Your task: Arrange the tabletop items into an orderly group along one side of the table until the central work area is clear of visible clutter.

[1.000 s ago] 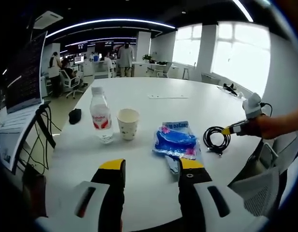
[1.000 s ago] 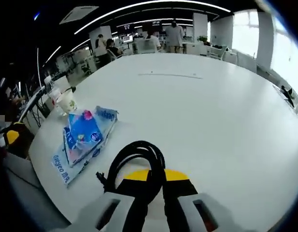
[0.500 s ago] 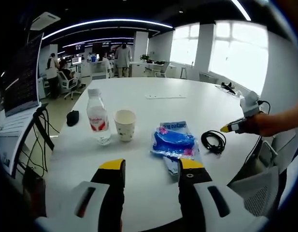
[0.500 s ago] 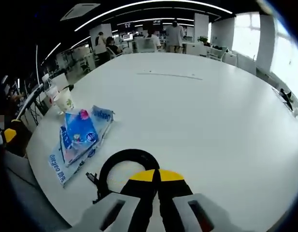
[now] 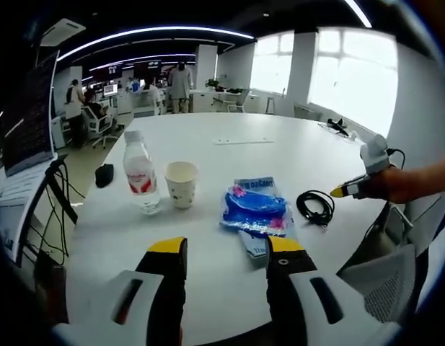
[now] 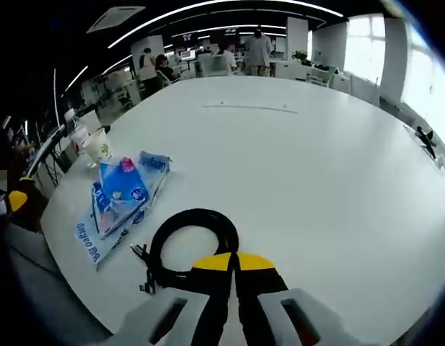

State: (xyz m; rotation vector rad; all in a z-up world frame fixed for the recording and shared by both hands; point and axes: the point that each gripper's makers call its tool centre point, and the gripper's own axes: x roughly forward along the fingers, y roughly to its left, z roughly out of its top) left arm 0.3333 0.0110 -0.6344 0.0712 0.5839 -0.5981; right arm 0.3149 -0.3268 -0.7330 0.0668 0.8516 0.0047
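Note:
On the white table (image 5: 229,155), seen from the left gripper view, a water bottle (image 5: 138,173), a paper cup (image 5: 182,184), a blue snack packet (image 5: 254,213) and a coiled black cable (image 5: 314,207) lie in a row. My left gripper (image 5: 226,249) hovers open near the table's edge, short of the packet. A hand holds my right gripper (image 5: 342,192) just right of the cable. In the right gripper view, my right gripper (image 6: 233,261) is shut with nothing in it. The cable (image 6: 186,234) lies just before its tips, with the packet (image 6: 121,202), cup (image 6: 99,146) and bottle (image 6: 79,137) further left.
A black mouse-like object (image 5: 104,174) sits at the table's left edge. A thin strip (image 6: 244,107) lies far across the table and a small dark item (image 6: 424,137) rests near the right edge. Office chairs, desks and people stand beyond.
A second ago the cable ran between the right gripper's jaws; it now lies free on the table and the jaws have closed. The left gripper stays open; its view shifted slightly.

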